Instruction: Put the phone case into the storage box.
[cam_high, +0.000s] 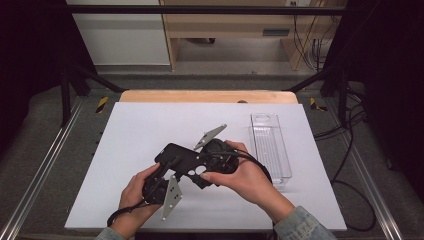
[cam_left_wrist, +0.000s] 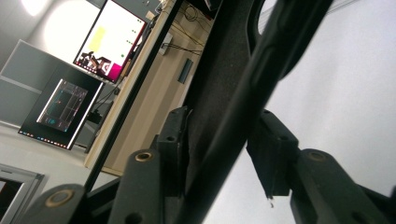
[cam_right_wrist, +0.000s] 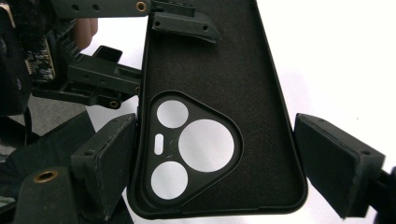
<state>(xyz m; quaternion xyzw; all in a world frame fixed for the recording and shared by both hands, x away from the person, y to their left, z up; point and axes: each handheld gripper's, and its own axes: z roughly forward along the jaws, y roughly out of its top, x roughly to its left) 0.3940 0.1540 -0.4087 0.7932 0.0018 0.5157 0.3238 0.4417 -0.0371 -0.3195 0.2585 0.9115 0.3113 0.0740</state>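
Even overhead light falls on the flat white counter, which is bright against dark, dim surroundings left and right. Shadows under the hands are soft and short. The glowing monitor screen flares in the left gripper view. The matte black rubber phone case is slightly soft close up, white background overexposed.

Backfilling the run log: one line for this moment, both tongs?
left tongs: clamp phone case edge | right tongs: open, straddling case's camera end | clear tray: on table, untouched
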